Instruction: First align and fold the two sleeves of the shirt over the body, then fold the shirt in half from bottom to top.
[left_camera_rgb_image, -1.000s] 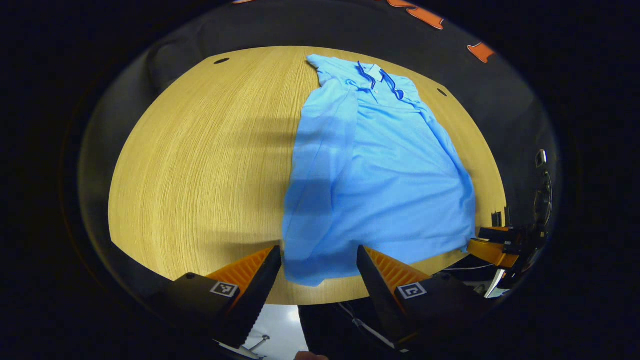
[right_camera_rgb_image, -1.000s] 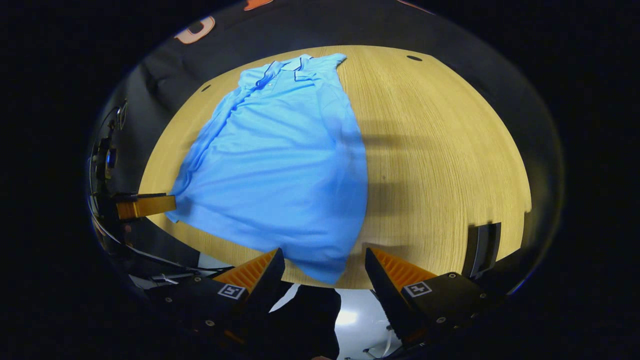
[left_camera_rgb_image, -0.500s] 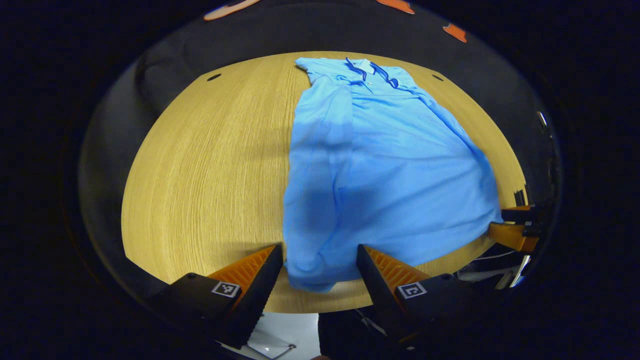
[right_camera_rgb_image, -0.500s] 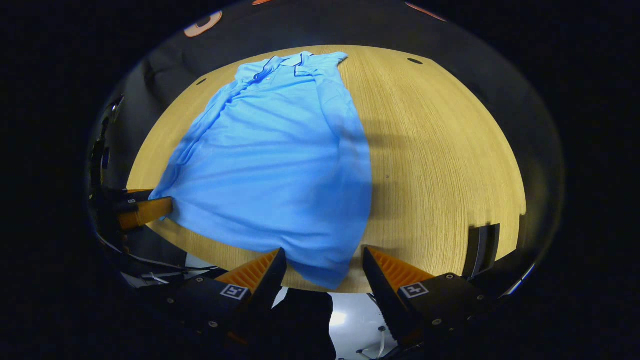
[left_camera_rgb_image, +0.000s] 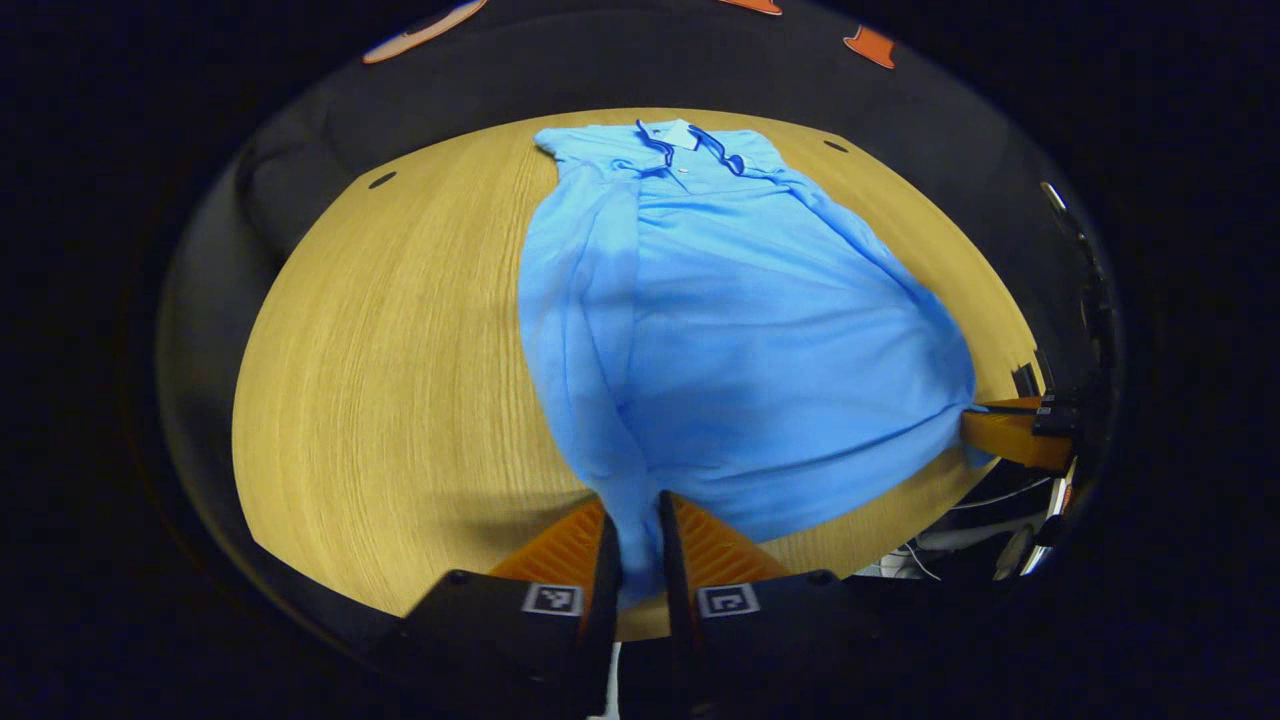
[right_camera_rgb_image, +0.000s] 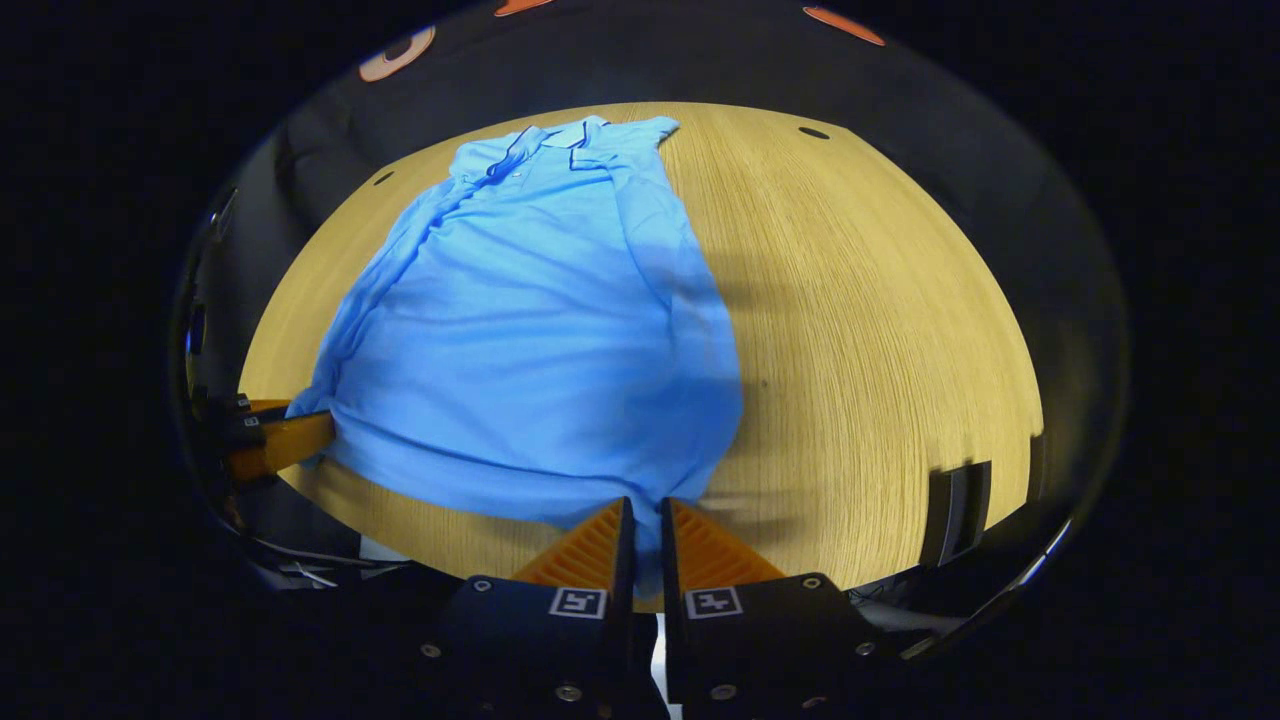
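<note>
Shirt: a light blue polo shirt is laid flat on the table, collar towards the far edge and hem towards the near edge; both sleeves are folded in over the body.
Table: a round-looking wooden table is seen under the shirt, with bare wood to one side of the cloth in each view.
Left gripper: in the left gripper view the left gripper is closed narrowly on the hem corner nearest it, and cloth is pinched between both fingers.
Right gripper: in the right gripper view the right gripper is likewise drawn tight on the other hem corner, the blue cloth being gripped between its two fingers.
Hem: the near edge is pulled into a slight peak at each held corner, and the stretch between the corners lies near the table's front edge.
Left gripper view alone: the collar with its dark trim is seen almost centred at the far end, and the folded sleeve forms a long strip down the left side of the body; the right gripper is seen far off at the right rim, touching the hem corner.
Right gripper view alone: a dark upright object is seen at the table's near right edge, well apart from the shirt; the left gripper is seen far off at the left rim, against the hem corner there.
</note>
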